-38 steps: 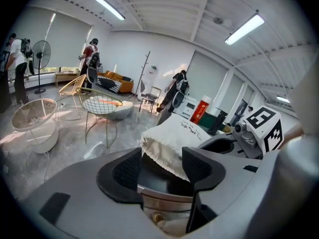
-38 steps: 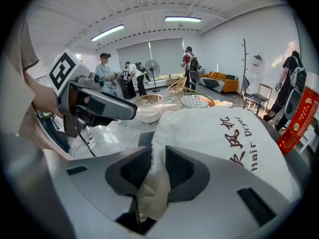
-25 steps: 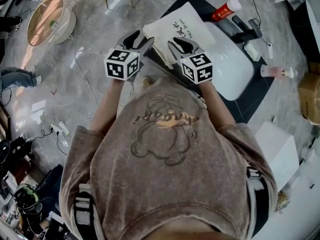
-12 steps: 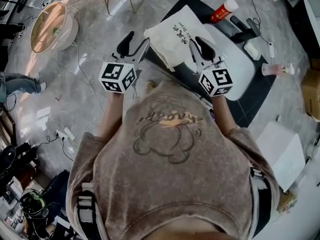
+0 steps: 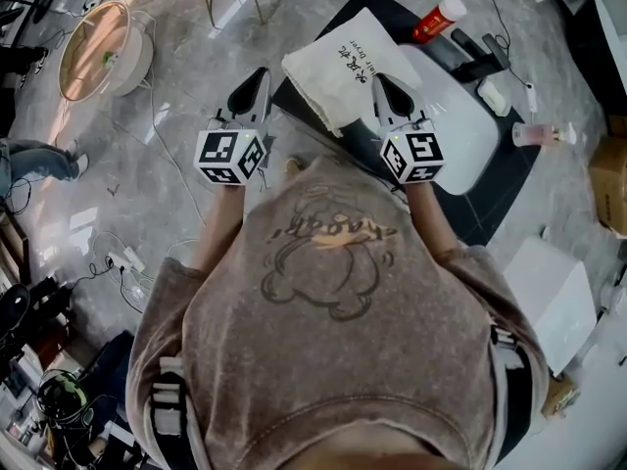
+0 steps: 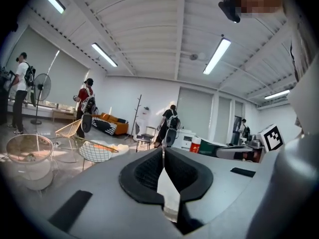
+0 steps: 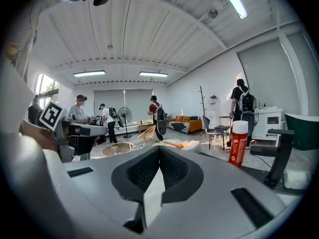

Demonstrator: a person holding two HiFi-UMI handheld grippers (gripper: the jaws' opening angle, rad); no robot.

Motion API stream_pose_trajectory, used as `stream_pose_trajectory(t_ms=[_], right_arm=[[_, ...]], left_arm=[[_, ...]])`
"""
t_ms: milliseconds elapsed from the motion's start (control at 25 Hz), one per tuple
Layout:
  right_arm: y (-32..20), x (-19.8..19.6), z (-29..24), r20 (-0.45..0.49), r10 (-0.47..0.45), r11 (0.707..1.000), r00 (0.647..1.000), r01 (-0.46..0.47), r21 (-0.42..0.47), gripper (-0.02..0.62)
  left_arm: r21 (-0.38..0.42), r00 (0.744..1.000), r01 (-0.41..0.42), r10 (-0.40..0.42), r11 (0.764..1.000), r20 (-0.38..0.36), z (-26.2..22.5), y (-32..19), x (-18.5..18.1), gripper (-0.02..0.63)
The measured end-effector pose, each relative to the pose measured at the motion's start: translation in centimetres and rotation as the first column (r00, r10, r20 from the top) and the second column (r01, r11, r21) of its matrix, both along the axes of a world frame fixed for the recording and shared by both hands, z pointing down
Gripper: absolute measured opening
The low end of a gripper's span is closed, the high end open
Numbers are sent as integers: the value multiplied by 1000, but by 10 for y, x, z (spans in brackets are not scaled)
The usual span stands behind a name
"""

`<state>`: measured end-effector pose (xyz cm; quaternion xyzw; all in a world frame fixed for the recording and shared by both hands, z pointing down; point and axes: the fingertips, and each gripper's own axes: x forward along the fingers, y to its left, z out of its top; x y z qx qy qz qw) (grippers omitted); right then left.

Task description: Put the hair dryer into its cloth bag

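Observation:
The white cloth bag (image 5: 343,62) with black print lies flat on the near corner of the white table top (image 5: 460,130). Farther back on that table lies the black hair dryer (image 5: 482,65), standing at the right of the right gripper view (image 7: 279,153). My left gripper (image 5: 257,78) hangs in the air left of the bag; its jaws have just been closing and now meet with nothing between them (image 6: 163,151). My right gripper (image 5: 380,84) hovers over the bag's near right edge, shut and empty (image 7: 158,148). Both point about level into the room.
A red bottle (image 5: 441,20) stands behind the bag and a pink bottle (image 5: 539,137) lies off the table's right side. A round basket (image 5: 103,42) and cables are on the floor at the left. A white box (image 5: 544,297) is at the right. Several people stand in the room.
Both grippers have lifted off the bag's near edge and tilted up toward level. The left jaws went from wide open to shut, and the right jaws closed too.

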<state>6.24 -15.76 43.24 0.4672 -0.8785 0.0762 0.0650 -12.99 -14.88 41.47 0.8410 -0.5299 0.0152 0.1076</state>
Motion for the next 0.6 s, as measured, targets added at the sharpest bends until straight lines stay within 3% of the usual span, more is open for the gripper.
stream_pose_trajectory(t_ms=[600], right_arm=[[5,-7,17,22,-3,999,1000,4,-32,-3]], left_arm=[[-27,999,35,-35,999,-10,20,7,-1,18]])
